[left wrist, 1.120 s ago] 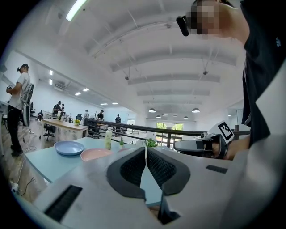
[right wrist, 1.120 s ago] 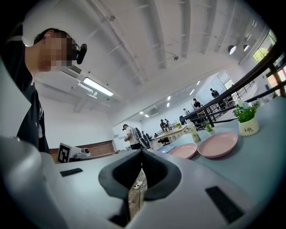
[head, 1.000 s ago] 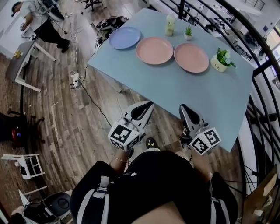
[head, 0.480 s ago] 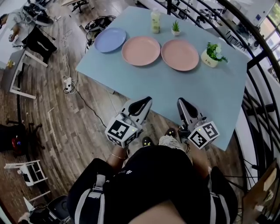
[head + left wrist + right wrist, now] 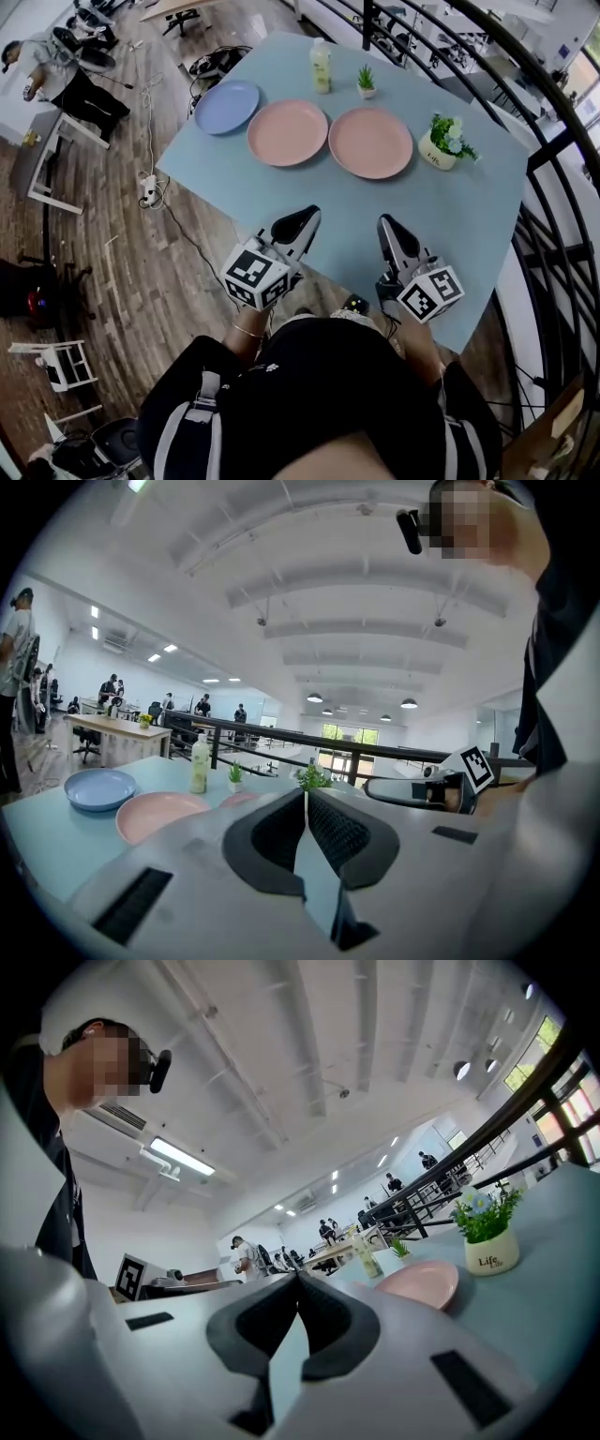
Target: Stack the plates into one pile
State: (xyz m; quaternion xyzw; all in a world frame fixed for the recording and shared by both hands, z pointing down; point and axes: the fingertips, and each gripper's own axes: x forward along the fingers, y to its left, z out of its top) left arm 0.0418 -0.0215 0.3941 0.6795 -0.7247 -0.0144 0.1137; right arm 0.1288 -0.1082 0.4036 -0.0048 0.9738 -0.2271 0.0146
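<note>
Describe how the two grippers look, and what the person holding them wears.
Both the left gripper and the right gripper have pale grey, tapering shells with black ribbed pads inside. Each carries a white cube printed with black square markers. The person wears a black top and a thin bracelet.

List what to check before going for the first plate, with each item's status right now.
1. All plates in sight: ok. The blue plate, middle pink plate and right pink plate lie in a row, none stacked.
2. Plate tops bare: ok.
3. Left gripper open for a grasp: not ok. Its fingers are together with nothing between them.
4. Right gripper open: not ok. It is shut and empty too.
5. Grippers at a plate: not ok. Both hover over the near part of the table, short of the row.
6. Room at the right pink plate's rim beside the flower pot: cannot tell.
</note>
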